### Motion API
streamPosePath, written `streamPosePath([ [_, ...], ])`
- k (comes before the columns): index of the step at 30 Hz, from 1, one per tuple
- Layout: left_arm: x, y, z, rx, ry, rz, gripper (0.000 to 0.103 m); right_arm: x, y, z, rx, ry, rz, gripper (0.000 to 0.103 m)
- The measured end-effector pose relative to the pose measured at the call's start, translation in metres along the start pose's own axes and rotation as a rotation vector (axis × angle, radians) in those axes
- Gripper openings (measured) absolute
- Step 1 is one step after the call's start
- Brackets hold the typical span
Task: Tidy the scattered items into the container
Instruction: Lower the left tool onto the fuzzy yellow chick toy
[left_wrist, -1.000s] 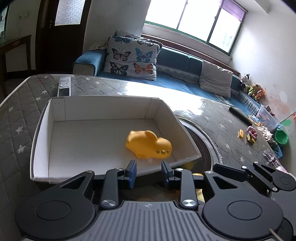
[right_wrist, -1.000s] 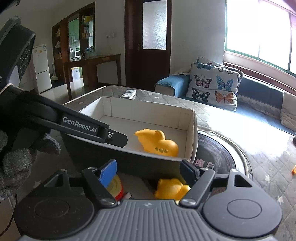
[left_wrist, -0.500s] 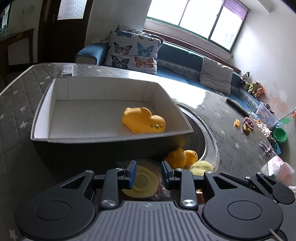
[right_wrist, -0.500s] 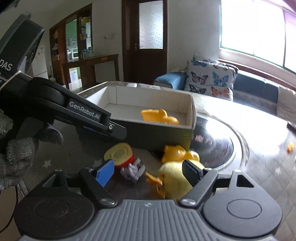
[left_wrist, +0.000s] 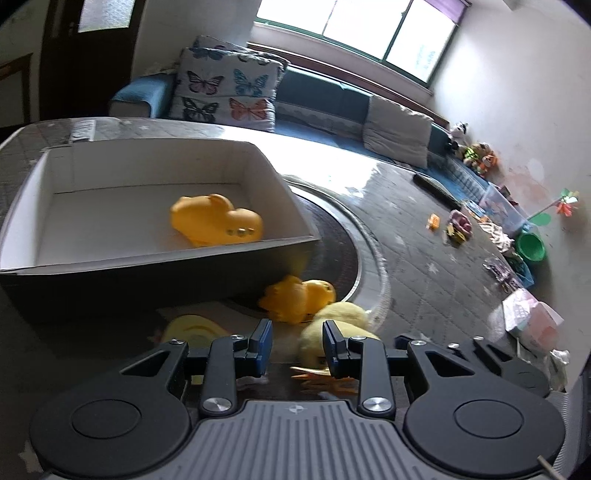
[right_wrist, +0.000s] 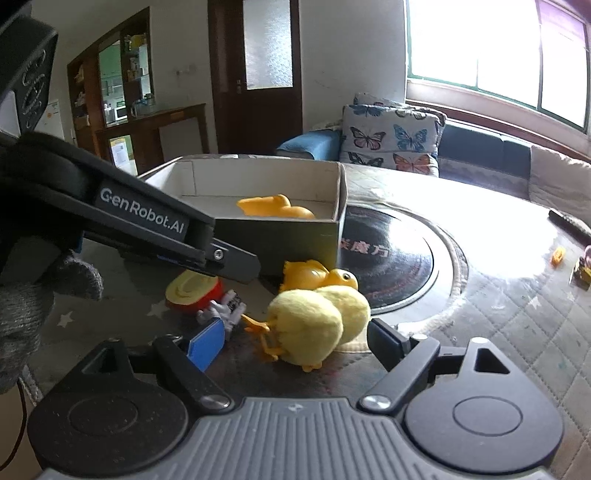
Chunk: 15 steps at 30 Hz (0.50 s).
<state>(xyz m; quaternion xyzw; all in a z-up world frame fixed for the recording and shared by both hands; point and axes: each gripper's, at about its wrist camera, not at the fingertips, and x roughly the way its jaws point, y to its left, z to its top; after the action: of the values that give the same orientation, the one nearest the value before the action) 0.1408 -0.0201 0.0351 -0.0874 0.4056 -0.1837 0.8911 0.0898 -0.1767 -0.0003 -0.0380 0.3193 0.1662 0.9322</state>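
The left gripper (left_wrist: 297, 345) hangs low over the table (left_wrist: 424, 280) with its jaws parted and empty, in front of the box (left_wrist: 155, 258). One orange toy (left_wrist: 216, 219) lies inside the box. On the table just before the box sit a red-and-yellow cup (right_wrist: 194, 291), a small grey figure (right_wrist: 225, 308), a rubber duck (right_wrist: 317, 275) and a plush chick (right_wrist: 317, 326) touching it. The right gripper (right_wrist: 295, 338) has its jaws spread wide, the chick between them, ungrasped.
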Motion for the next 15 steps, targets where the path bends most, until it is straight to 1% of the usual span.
streamPosePath([
  [5, 0.011, -0.009, 0.003, 0.013, 0.021, -0.017, 0.033, 0.005, -0.001, -0.003, 0.018, 0.011, 0.007, 0.086],
  [8, 0.018, -0.010, 0.007, 0.014, 0.033, -0.022, 0.033, 0.008, -0.001, -0.003, 0.024, 0.015, 0.011, 0.084],
  [13, 0.029, -0.012, 0.013, 0.019, 0.054, -0.036, 0.034, 0.011, 0.001, -0.002, 0.026, 0.022, 0.016, 0.077],
  [15, 0.033, -0.013, 0.015, 0.022, 0.065, -0.036, 0.034, 0.012, 0.000, -0.003, 0.031, 0.026, 0.017, 0.075],
])
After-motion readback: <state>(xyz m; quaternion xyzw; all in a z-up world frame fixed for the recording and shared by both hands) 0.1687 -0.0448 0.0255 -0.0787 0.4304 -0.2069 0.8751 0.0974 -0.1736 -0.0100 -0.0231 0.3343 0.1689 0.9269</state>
